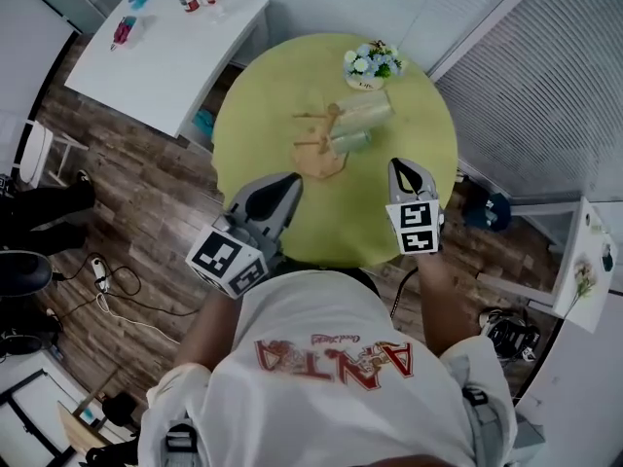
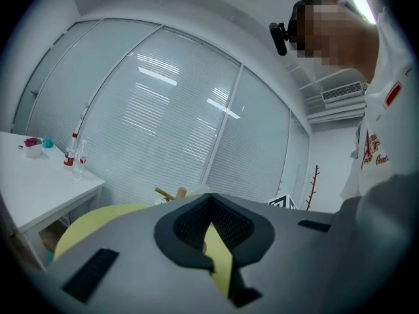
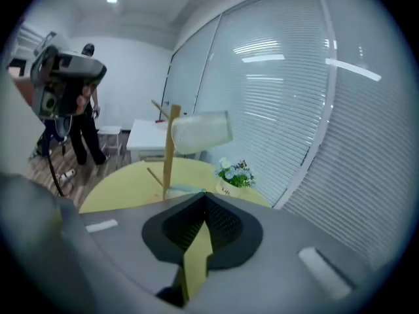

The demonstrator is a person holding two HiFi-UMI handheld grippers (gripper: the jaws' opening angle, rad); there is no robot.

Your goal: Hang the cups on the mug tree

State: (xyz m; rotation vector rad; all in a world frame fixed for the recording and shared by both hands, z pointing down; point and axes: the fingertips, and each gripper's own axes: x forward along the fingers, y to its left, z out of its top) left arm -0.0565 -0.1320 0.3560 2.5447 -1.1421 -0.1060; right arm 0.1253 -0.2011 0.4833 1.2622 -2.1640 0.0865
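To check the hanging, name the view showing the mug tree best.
Right gripper view: the mug tree stands side-on, a cup on it. Head view sees it from above; left gripper view shows only peg tips.

Mug tree (image 1: 319, 150) sits mid table (image 1: 258, 129) with two cups (image 1: 362, 115) on it, flowers (image 1: 371, 64) just behind-right, second table (image 1: 165, 61) off far left.

White short-sleeved T-shirt (image 1: 331, 377), red outlined lettering across the chest. Smooth grey shells on left gripper (image 1: 289, 183) and right gripper (image 1: 399, 167), tapering to black, mesh-textured fingers (image 2: 190, 224). White cube (image 1: 229, 261) with black square markers at the near end of each.
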